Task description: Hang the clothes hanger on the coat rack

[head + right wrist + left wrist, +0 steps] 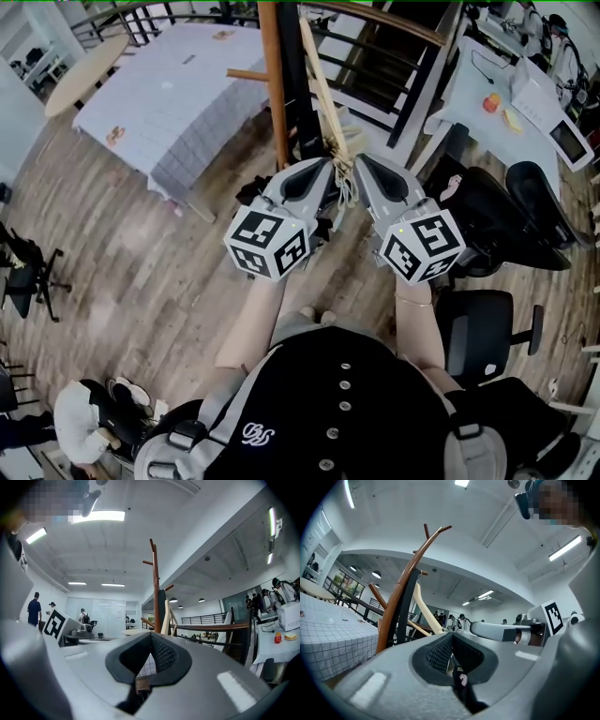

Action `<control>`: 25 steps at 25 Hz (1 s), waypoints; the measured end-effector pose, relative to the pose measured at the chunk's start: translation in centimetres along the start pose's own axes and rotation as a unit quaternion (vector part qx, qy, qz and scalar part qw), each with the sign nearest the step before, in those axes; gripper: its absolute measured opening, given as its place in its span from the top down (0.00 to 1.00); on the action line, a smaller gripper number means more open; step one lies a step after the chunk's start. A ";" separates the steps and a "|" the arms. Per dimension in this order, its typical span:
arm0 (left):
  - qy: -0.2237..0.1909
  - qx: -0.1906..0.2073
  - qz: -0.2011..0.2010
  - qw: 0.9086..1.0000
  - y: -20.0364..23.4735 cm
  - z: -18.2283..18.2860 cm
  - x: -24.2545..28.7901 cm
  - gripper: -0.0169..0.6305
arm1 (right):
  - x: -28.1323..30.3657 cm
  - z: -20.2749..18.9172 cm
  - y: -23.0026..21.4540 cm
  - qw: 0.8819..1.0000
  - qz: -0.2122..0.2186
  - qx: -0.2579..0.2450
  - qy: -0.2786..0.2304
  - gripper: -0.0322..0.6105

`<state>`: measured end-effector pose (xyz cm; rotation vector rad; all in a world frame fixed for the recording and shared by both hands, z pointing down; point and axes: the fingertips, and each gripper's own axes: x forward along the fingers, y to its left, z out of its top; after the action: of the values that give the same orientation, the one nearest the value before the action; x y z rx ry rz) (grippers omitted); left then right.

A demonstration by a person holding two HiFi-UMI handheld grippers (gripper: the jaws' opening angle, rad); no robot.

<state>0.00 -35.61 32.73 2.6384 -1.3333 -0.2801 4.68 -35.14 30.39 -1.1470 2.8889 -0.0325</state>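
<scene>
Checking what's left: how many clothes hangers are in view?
1: a pale wooden hanger beside the coat rack, lower end between left gripper and right gripper. Others may be hidden.

Both arms reach forward from the chest. The bare left forearm (251,323) and right forearm (419,323) run nearly parallel, a little apart. The hands themselves are hidden under the tools' housings. The left tool (330,167) and the right tool (362,161) lie level, side by side, and their noses angle inward so the tips come close together. The left marker cube (267,242) and the right marker cube (422,246) sit at the rear of each tool, nearest the body. In the left gripper view the jaws meet at their tips. In the right gripper view the jaws are likewise drawn together, with only a small gap behind the tips.
</scene>
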 end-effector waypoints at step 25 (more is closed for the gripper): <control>0.029 0.017 0.014 0.999 -0.9 -0.8 0.4 0.98 | -0.5 -1.2 -0.4 0.999 0.031 -0.013 0.032 0.95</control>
<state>1.10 -35.33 33.31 2.6324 -1.3672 -0.1762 5.33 -35.09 31.60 -1.0804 2.9884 -0.0309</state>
